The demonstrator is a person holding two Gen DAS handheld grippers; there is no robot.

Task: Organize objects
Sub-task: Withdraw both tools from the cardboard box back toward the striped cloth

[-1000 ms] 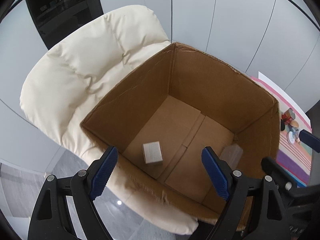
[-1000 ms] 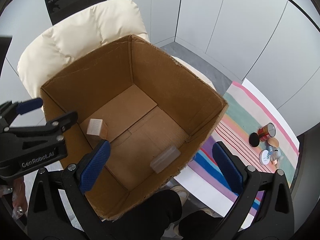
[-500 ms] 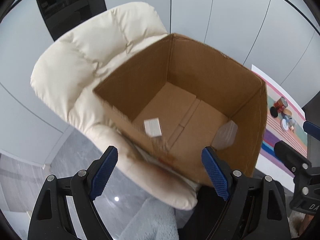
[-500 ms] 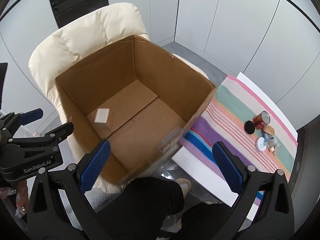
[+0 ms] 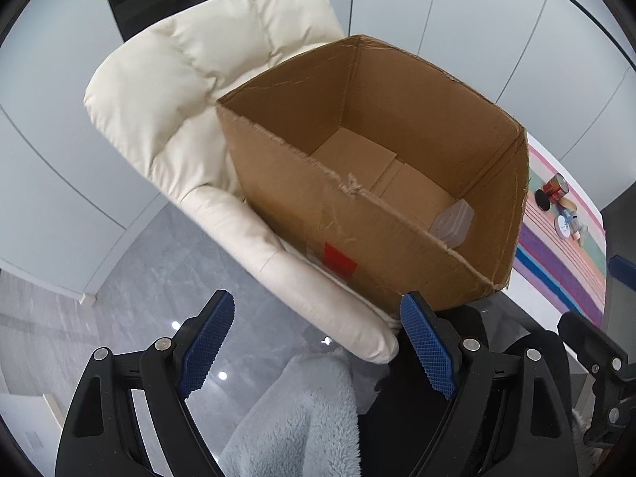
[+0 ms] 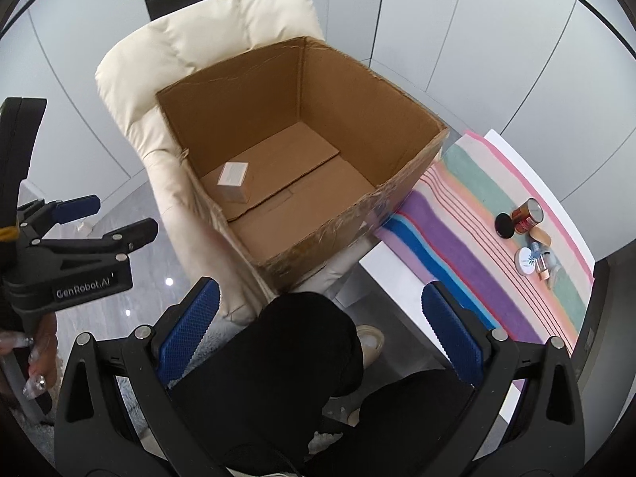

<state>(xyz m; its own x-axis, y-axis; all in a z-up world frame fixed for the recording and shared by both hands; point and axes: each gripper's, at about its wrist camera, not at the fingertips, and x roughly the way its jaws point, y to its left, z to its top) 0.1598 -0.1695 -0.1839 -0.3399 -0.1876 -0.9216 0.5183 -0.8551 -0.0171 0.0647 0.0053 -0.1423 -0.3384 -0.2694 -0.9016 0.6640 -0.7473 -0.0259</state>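
An open cardboard box (image 5: 302,202) (image 6: 222,111) rests on a cream padded chair (image 5: 187,79) (image 6: 206,28). Inside it lie a small white carton (image 6: 233,181) and a clear plastic case (image 5: 453,223). My left gripper (image 5: 316,348) hangs open and empty in front of the box, over the chair's front edge. My right gripper (image 6: 318,334) is open and empty too, held above the person's dark-clad legs. Small items lie on the striped cloth (image 6: 457,246) to the right: a red tin (image 6: 526,214), a black disc (image 6: 505,224) and a white round lid (image 6: 525,261).
The striped cloth covers a white table (image 6: 381,262) right of the chair. A pale blue fleece (image 5: 302,417) and the person's legs (image 6: 286,365) fill the foreground. Grey glossy floor (image 5: 131,270) lies to the left, white wall panels behind.
Both grippers have drawn back from over the box toward the person. The box now sits farther away in both views, and the white carton is hidden from the left wrist view.
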